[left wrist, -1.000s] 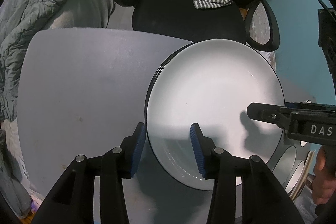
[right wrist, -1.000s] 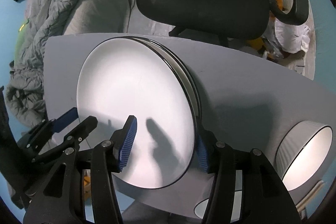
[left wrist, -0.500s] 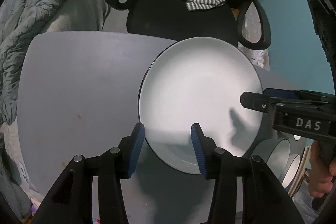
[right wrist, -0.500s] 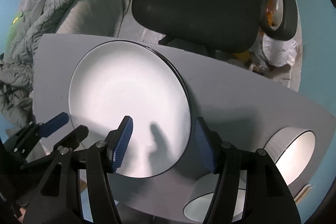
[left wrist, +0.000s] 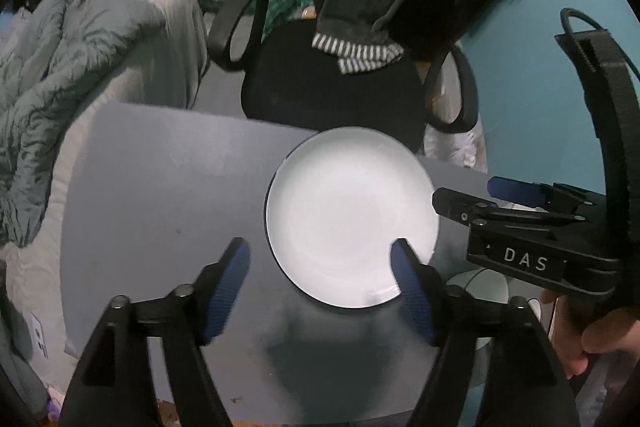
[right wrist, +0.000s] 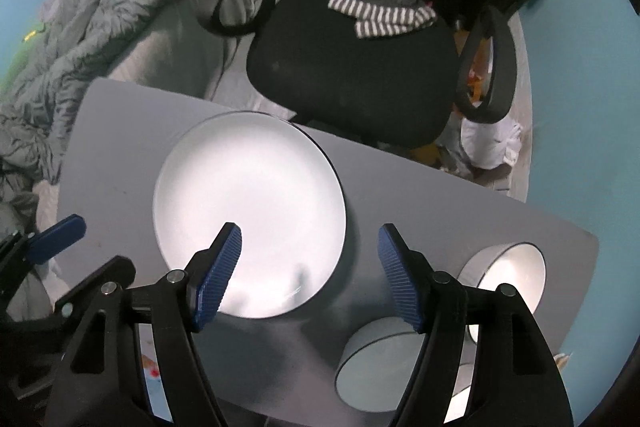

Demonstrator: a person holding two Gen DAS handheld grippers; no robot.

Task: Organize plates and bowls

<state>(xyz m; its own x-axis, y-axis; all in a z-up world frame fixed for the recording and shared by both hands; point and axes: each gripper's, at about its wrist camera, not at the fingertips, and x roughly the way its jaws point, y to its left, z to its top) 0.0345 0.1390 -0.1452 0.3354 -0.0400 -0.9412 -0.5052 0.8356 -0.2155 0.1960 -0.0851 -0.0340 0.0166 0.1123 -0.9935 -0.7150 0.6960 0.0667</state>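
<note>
A white plate with a dark rim (left wrist: 352, 215) lies flat on the grey table (left wrist: 160, 187); it also shows in the right wrist view (right wrist: 248, 211). My left gripper (left wrist: 320, 275) is open and empty, raised above the plate's near edge. My right gripper (right wrist: 310, 267) is open and empty, above the plate's right edge; it also shows in the left wrist view (left wrist: 472, 195). Two grey bowls stand right of the plate, one (right wrist: 508, 267) farther and one (right wrist: 376, 367) nearer.
A black office chair (right wrist: 352, 75) with a striped cloth (right wrist: 380, 15) stands behind the table. A grey duvet (left wrist: 60, 87) lies on the left. A teal wall (left wrist: 532, 87) is on the right. The table's near edge (right wrist: 280, 415) is close below my grippers.
Both grippers have opened wider and pulled up and back from the plate. The plate, earlier tilted between the fingers, now lies flat on the table.
</note>
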